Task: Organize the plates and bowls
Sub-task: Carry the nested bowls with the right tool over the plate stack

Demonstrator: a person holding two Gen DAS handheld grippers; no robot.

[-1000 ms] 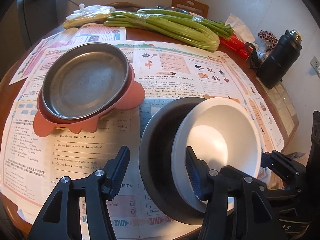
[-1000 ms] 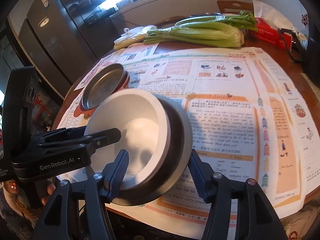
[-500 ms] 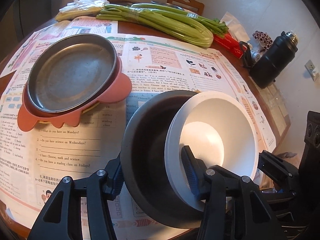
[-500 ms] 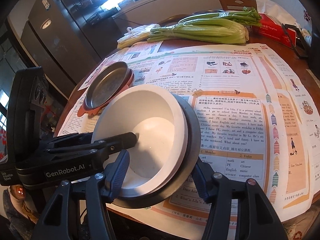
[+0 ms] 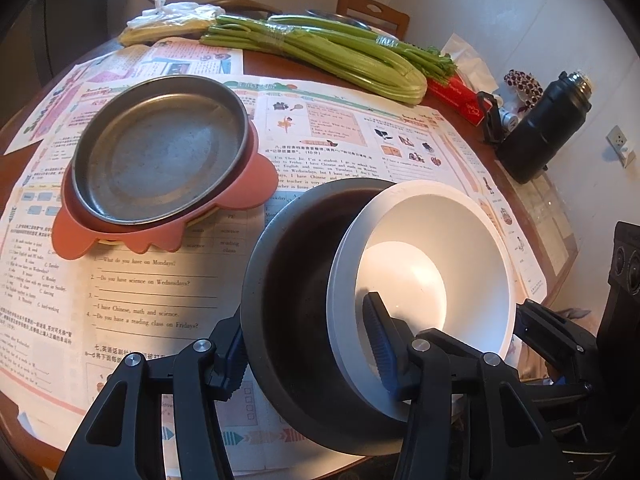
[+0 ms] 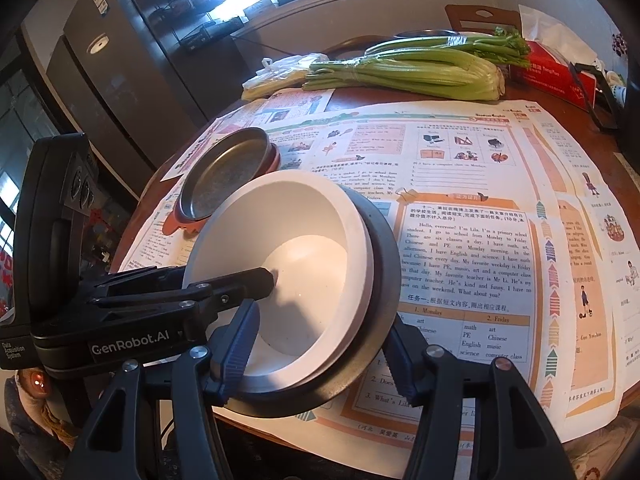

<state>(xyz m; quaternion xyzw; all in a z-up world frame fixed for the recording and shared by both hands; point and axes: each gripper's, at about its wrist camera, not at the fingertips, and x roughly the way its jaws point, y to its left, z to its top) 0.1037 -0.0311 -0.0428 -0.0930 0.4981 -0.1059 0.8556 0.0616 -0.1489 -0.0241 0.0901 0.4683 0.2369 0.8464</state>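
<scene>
Nearest: left gripper (image 5: 310, 346), jaws clamped across dark bowl (image 5: 292, 300) wall and white bowl (image 5: 436, 264) nested inside, one finger in the white one. Right gripper (image 6: 324, 348), jaws clamped on both rims from the opposite side. Stack tilted above newspaper (image 5: 168, 288) at tabletop edge. Beyond: metal plate (image 5: 160, 152) on pink plate (image 5: 256, 184). Farthest: celery (image 5: 340, 56), black flask (image 5: 540, 128).
</scene>
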